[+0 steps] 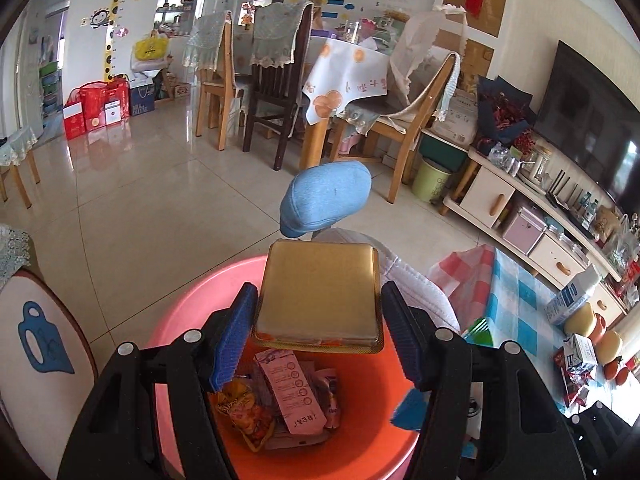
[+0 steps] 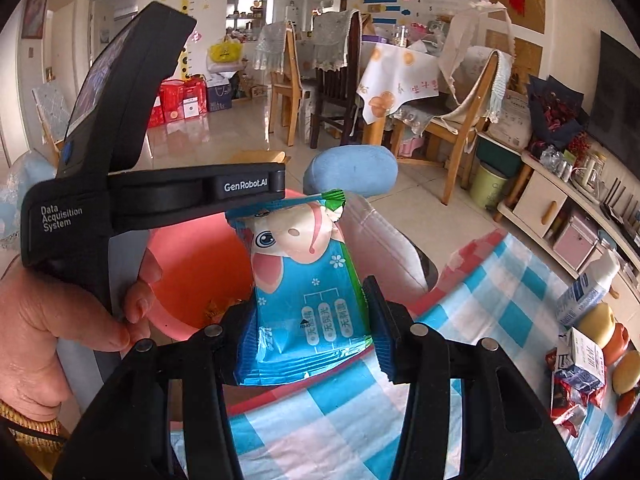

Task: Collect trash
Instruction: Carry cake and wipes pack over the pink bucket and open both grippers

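A checked cloth covers the counter (image 2: 500, 300) at the lower right of the right wrist view, in a cluttered dining room. Low in that frame, the right tongs (image 2: 310, 344) clench a blue cow-print wrapper (image 2: 308, 292) short of the pink bin (image 2: 192, 276); released here, it would likely land on the cloth. In the left view, centre, the left tongs (image 1: 320, 316) seem barely to touch a gold tray (image 1: 318, 292) over the bin, so it may tip out past the rim.
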